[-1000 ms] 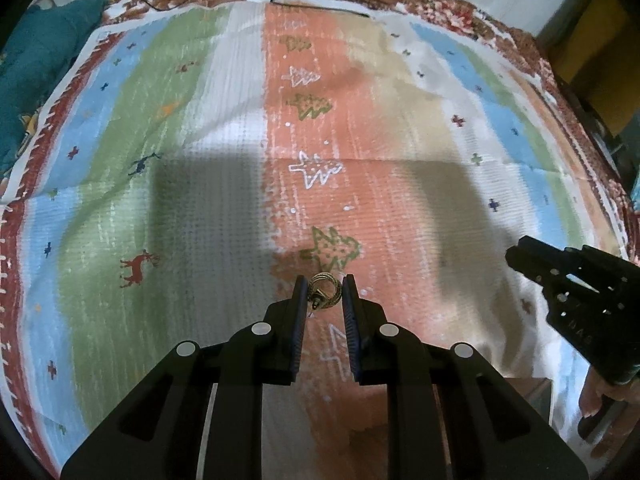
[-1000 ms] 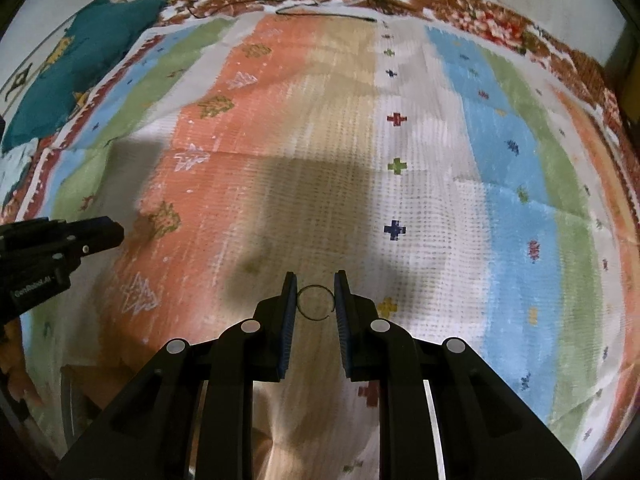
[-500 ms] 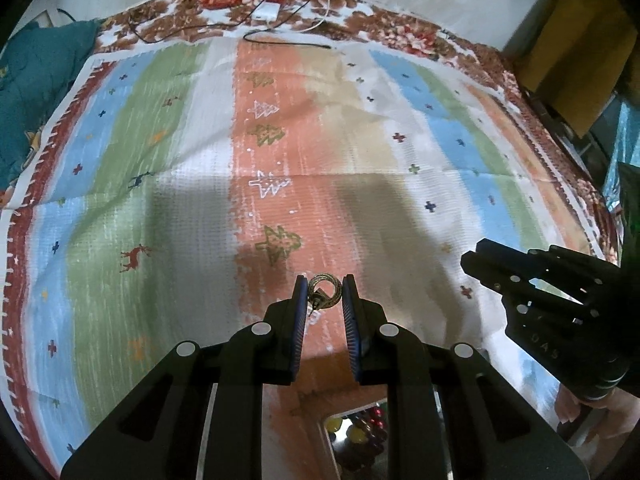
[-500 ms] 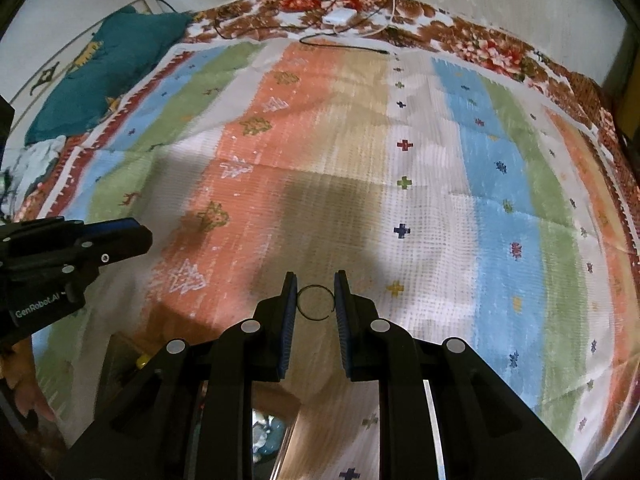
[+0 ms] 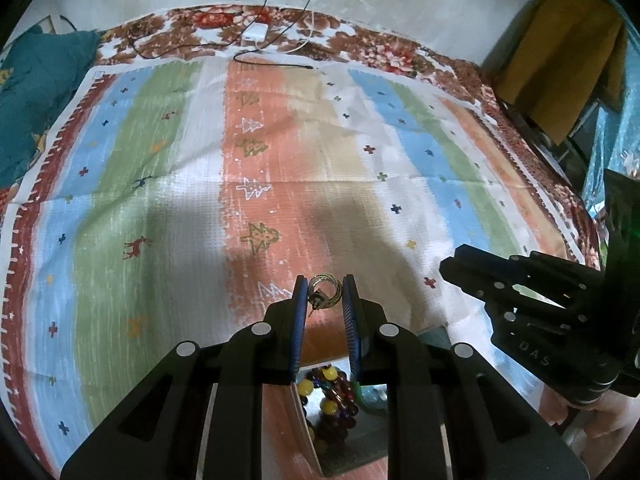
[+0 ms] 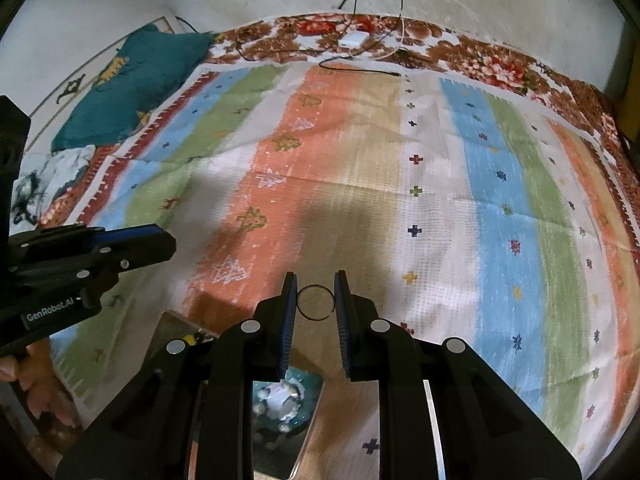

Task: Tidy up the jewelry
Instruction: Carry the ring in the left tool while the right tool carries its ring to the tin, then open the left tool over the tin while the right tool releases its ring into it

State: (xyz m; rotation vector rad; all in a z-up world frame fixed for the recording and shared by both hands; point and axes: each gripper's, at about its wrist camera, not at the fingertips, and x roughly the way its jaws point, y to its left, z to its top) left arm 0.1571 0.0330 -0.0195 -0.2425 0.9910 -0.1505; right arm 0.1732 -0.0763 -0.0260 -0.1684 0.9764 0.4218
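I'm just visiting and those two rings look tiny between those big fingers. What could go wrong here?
The thin wire ring is pinched only at its edges by the right gripper, so it could bend or spring out. The gold ring in the left gripper could drop and miss the box below, landing on the patterned cloth.

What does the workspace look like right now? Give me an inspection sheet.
Surface: striped cloth over a floral cover.
Job's things: gold earring between the left fingers; thin ring between the right fingers; box below, holding beads and a teal piece.
Clutter: teal pillow at the far left.
Grippers: left gripper shut on the earring; right gripper shut on the ring; both above the box.
Cables: charger with black and white cables at the far edge.
Surroundings: pale wall; yellow fabric on the right.
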